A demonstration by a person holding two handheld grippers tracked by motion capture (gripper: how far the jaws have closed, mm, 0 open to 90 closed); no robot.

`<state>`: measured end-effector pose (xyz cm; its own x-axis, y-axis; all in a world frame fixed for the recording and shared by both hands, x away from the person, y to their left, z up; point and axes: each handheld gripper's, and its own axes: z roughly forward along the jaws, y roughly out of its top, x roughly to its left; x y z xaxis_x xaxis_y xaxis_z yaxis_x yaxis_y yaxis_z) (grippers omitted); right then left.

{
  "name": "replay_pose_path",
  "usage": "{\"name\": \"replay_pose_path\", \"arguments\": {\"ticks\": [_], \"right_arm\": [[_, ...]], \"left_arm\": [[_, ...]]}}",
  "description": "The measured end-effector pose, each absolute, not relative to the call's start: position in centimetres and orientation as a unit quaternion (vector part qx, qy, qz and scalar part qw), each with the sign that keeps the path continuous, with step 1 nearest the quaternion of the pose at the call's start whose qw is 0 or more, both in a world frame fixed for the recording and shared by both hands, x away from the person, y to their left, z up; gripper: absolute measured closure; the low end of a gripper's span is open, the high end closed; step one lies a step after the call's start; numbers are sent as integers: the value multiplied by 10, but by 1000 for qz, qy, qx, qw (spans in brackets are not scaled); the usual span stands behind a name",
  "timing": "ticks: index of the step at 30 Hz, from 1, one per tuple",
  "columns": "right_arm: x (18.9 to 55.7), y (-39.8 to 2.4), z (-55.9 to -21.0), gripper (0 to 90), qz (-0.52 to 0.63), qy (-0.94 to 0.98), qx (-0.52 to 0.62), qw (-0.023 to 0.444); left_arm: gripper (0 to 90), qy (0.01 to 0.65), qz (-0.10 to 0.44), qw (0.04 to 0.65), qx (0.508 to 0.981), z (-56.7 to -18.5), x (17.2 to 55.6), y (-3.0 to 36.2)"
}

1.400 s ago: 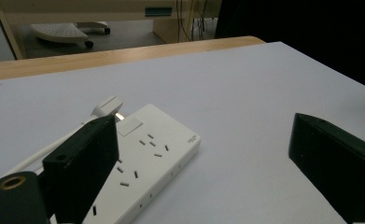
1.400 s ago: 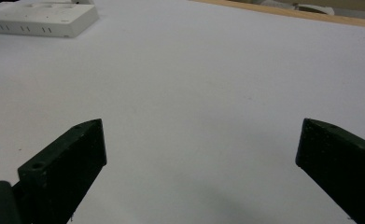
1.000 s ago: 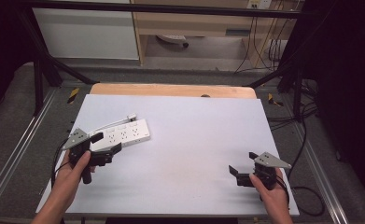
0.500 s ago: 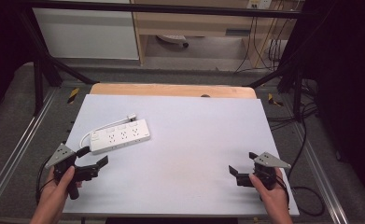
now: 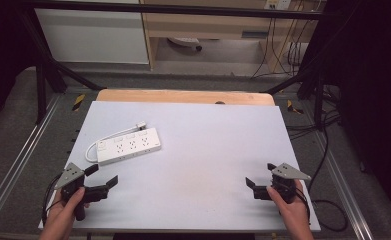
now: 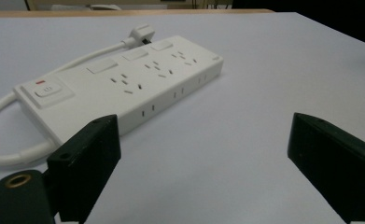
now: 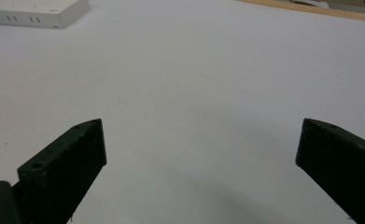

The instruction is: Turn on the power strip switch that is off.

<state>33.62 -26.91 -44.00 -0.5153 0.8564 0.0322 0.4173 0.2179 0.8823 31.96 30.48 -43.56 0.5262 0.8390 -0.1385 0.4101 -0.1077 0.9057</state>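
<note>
Both grippers, left [image 5: 104, 176] and right [image 5: 259, 181], rest wide open and empty; next looks like reaching for the strip [image 5: 128, 146].

White table [image 5: 208, 145], wooden board [image 5: 183, 96] behind

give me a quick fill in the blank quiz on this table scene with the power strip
1. The white power strip lies nearer the ____ tongs.
2. The right tongs hold ____.
3. On the power strip, the switch with the red mark sits at the end where the ____ comes out.
4. The jaws of both tongs are ____.

Missing words: left; nothing; cable; open
</note>
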Motion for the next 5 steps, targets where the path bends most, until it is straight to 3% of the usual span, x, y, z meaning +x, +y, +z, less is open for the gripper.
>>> {"name": "replay_pose_path", "arguments": {"ticks": [5], "right_arm": [[343, -271, -450, 22, 418, 748, 457, 239]], "left_arm": [[93, 425, 202, 499, 728, -439, 320, 293]]}}
